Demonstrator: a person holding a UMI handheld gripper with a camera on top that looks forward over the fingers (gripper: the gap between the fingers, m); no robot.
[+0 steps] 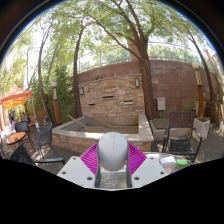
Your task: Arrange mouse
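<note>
Tool (112,165) fingers clamp a white mouse (112,150) (pink pads touching both sides) before a stone fountain (108,100).

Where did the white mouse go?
In the gripper view, the rounded white computer mouse sits between the gripper's two pink-padded fingers, lifted up in front of the stone fountain wall outdoors.

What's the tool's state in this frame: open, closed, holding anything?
Tool: closed on the mouse, a pale rounded one, with a pink pad pressing on each side of it; it is held up off any surface.
</note>
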